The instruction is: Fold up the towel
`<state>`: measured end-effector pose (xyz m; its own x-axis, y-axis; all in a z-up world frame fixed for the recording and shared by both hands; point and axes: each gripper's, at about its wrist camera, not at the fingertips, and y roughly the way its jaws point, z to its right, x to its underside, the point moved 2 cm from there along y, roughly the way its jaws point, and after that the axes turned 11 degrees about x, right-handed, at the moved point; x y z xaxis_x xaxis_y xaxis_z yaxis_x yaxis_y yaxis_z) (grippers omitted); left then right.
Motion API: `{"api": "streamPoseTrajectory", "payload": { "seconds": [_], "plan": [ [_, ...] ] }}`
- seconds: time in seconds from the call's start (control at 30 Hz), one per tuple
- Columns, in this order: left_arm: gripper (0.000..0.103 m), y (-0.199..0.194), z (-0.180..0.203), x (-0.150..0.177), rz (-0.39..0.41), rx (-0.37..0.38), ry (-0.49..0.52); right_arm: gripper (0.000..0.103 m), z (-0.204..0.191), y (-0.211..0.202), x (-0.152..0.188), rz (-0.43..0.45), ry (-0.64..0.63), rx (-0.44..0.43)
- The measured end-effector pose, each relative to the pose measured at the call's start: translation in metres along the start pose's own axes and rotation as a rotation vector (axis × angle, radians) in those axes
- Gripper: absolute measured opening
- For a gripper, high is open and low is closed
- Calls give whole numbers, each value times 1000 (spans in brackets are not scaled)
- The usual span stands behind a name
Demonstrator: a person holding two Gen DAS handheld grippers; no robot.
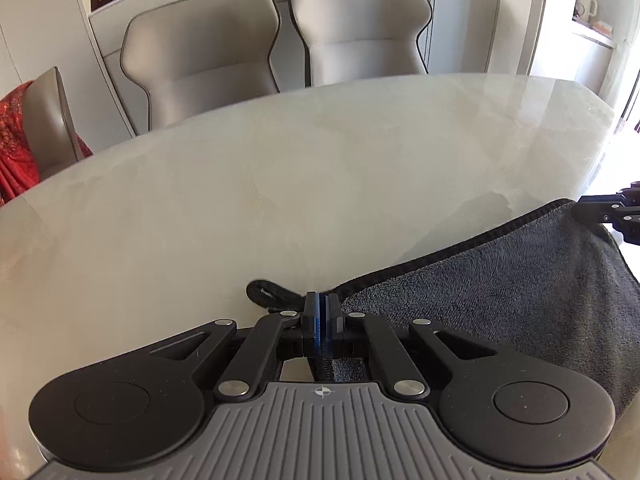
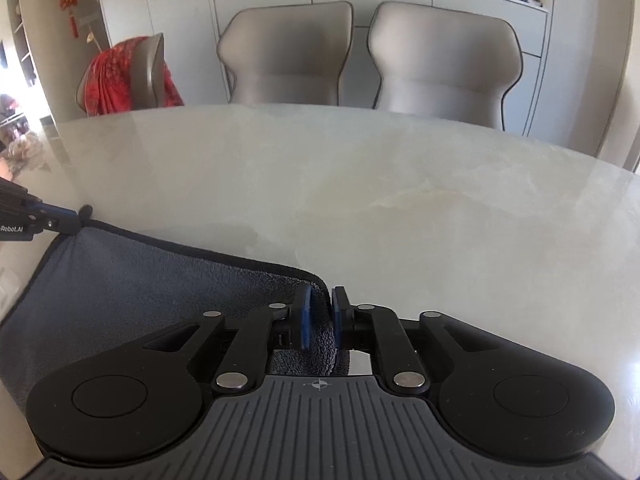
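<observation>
A dark grey towel (image 1: 500, 292) with black edging lies on the pale marble table (image 1: 280, 180) and droops over its near edge. My left gripper (image 1: 322, 300) is shut on the towel's left corner, and the black hanging loop (image 1: 264, 296) sticks out just left of the pads. In the right wrist view the towel (image 2: 140, 280) spreads to the left. My right gripper (image 2: 320, 296) holds the right corner, with a thick fold of fleece filling the gap between its blue pads. Each gripper shows at the other view's edge: the right gripper (image 1: 612, 210) and the left gripper (image 2: 60, 220).
Two grey upholstered chairs (image 2: 288, 56) (image 2: 444, 64) stand behind the table's far edge. A third chair (image 2: 152, 72) at the left end carries a red cloth (image 2: 116, 76). White cabinets with framed pictures and books line the back wall. The table (image 2: 400, 200) beyond the towel is bare.
</observation>
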<state>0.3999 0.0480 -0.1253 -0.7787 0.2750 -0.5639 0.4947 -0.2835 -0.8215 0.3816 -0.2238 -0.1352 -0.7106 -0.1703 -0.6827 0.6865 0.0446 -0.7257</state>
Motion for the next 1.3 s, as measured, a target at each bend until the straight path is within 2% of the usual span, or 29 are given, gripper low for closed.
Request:
{"api": "streamPoseTrajectory", "payload": {
  "seconds": [0.1, 0.17, 0.2, 0.27, 0.3, 0.37, 0.4, 0.5, 0.6, 0.8, 0.83, 0.9, 0.93, 1.0, 1.17, 1.3],
  "plan": [
    [16, -5, 1, 1, -2, -35, 5, 31, 4, -11, -3, 36, 20, 32],
    [19, -13, 1, 2, 20, -55, 11, 32, 6, -22, -3, 60, 36, 37],
    [25, -22, 3, 2, 47, -84, 17, 33, 8, -29, -3, 71, 48, 38],
    [36, -34, 5, 4, 78, -101, 18, 33, 3, -41, 2, 67, 61, -20],
    [41, -40, 10, 8, 96, -72, 7, 33, -2, -48, 7, 60, 63, -66],
    [43, -52, 19, 16, 131, -13, -15, 34, -19, -59, 21, 35, 21, -152],
    [43, -54, 29, 25, 122, 41, -13, 34, -26, -61, 26, 21, 1, -166],
    [43, -44, 53, 47, 59, 91, 27, 36, -42, -62, 44, -39, -31, -186],
    [43, -30, 59, 67, -19, 87, -3, 38, -39, -65, 56, -50, -20, -163],
    [43, -41, 36, 81, -4, 44, -86, 38, -12, -76, 60, -79, 64, -56],
    [43, -45, 32, 83, -2, 30, -107, 40, -9, -78, 62, -82, 80, -52],
    [47, -55, 22, 89, 7, 7, -167, 51, -5, -88, 67, -84, 113, -40],
    [49, -60, 16, 94, 13, 13, -212, 52, -4, -92, 71, -81, 116, -17],
    [49, -64, 15, 96, 15, 29, -240, 56, -4, -95, 76, -88, 134, -2],
    [51, -71, 39, 94, 25, 60, -167, 59, 8, -94, 93, -138, 326, 7],
    [52, -61, 53, 93, 5, 72, -138, 59, 8, -94, 96, -120, 346, -16]
  ]
}}
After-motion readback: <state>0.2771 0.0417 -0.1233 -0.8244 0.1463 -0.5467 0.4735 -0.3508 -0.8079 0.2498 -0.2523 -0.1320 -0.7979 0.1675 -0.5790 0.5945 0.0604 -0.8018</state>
